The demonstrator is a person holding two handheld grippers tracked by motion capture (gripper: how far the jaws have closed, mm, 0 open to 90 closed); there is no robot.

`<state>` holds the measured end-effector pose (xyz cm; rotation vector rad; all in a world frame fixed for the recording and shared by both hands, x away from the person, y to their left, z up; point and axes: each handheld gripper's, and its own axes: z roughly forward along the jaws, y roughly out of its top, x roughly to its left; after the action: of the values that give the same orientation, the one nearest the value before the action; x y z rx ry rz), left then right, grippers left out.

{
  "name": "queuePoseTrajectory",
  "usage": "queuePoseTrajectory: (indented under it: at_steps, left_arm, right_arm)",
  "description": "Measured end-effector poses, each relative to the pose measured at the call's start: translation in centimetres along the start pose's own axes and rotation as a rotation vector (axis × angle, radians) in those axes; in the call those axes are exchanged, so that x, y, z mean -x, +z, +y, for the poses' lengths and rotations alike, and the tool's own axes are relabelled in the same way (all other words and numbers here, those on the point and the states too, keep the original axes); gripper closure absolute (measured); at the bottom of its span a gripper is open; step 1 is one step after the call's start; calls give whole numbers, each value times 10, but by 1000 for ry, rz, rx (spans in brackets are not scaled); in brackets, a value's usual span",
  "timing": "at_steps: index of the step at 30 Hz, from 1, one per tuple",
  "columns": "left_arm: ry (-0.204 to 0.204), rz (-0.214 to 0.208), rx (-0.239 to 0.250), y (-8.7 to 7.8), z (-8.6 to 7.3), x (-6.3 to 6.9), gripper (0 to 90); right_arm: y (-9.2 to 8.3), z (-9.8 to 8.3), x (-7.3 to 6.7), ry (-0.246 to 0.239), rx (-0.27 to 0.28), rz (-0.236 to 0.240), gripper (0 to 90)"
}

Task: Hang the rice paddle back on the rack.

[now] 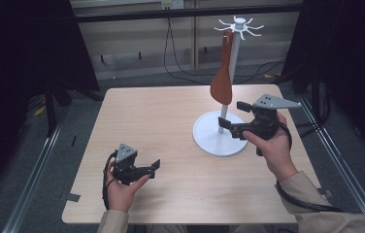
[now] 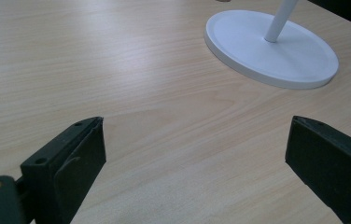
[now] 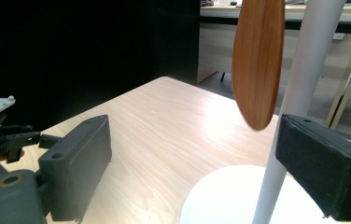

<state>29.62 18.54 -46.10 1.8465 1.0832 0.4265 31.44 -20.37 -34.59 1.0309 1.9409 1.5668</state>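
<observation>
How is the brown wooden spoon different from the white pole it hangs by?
The wooden spoon is brown with a wide, flat, rounded blade; the white pole is thin and round all the way along. The spoon dangles from a hook at the top, its tip clear of the table, while the pole stands planted in the round white base. The spoon is shorter than the pole. Both hang or stand nearly straight up and down.

One wooden spatula [image 1: 221, 82] hangs on one white stand [image 1: 219, 135], just beside the right gripper [image 1: 234, 118]. Two grippers: the left gripper [image 1: 155, 168] sits well apart. One table [image 1: 161, 116].
</observation>
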Motion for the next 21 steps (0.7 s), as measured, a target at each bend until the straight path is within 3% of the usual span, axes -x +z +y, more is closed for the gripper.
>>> queuePoseTrajectory:
  at_steps: [21]
  left_arm:
    - [3,-5,-6,1,-1,2,50]
  right_arm:
    - [-13,-40,-4,-1,-32,17,90]
